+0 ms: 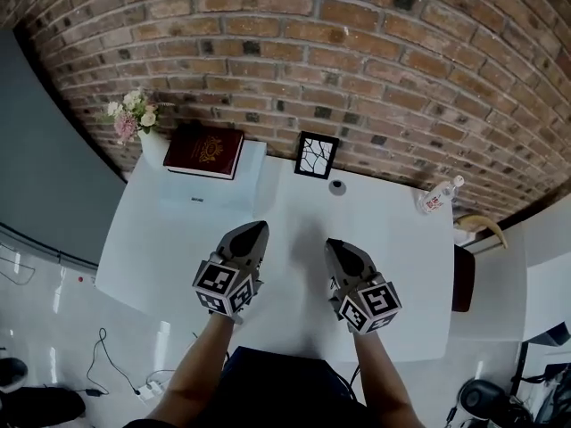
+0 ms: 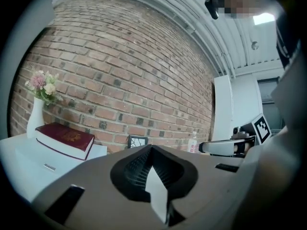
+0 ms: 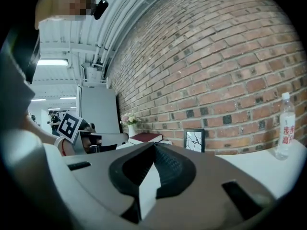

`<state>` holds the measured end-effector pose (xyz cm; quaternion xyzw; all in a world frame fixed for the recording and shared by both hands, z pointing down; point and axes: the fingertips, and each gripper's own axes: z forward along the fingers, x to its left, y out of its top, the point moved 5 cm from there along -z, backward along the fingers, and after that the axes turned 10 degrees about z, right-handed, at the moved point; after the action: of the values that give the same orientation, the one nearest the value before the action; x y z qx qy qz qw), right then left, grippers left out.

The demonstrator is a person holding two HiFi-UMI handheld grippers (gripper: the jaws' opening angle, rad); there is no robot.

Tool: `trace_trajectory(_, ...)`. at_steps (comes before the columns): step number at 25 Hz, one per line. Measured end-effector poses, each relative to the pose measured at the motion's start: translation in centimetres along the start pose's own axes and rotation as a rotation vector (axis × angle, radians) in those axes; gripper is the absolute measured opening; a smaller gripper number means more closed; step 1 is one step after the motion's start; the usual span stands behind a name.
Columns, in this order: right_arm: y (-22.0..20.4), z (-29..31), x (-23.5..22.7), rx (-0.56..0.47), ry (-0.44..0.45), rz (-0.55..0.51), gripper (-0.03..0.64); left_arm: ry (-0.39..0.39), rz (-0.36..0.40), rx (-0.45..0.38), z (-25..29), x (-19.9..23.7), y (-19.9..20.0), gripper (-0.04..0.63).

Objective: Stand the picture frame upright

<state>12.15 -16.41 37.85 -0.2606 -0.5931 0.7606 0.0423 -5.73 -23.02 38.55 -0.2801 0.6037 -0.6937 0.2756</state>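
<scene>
With both the left gripper (image 1: 257, 230) and right gripper (image 1: 334, 244) closed on nothing, well short of the picture frame (image 1: 317, 155) already standing upright by the brick wall (image 1: 357, 78), a careless nudge could topple it.

Office or lab-type workspace, with one corner dressed as a desk. Exposed brick wall (image 1: 357, 52) at 12 o'clock behind a white table (image 1: 178, 248). Desk decor on the table: vase of flowers (image 1: 134, 119) at 10 o'clock, red book (image 1: 205, 150) at 11, picture frame (image 1: 317, 155) at 12, water bottle (image 1: 439, 196) at 2. Glossy white floor (image 1: 45, 310) with loose cables (image 1: 100, 350) at 8 o'clock. Right gripper view: open ceiling with strip lights (image 3: 53, 62), tall white cabinet (image 3: 98, 111).
</scene>
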Motion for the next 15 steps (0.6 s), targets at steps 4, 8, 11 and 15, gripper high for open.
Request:
trace_trajectory(4, 0.0, -1.8, 1.0, -0.007, 0.011, 0.008, 0.005, 0.015, 0.002, -0.016, -2.1, -1.1, 0.6, 0.000)
trace_trajectory(8, 0.3, -3.2, 1.8, -0.020, 0.022, -0.002, 0.005, 0.010, 0.028, -0.042, -3.7, -2.6, 1.6, 0.000)
trace_trajectory(11, 0.3, -4.1, 2.5, -0.021, 0.034, -0.014, 0.005, 0.010, 0.044, -0.052, -4.8, -3.8, 2.0, 0.000)
trace_trajectory(15, 0.2, -5.6, 3.4, -0.016, 0.047, -0.033, 0.005, 0.012, 0.060, -0.048, -6.4, -5.3, 1.8, 0.000)
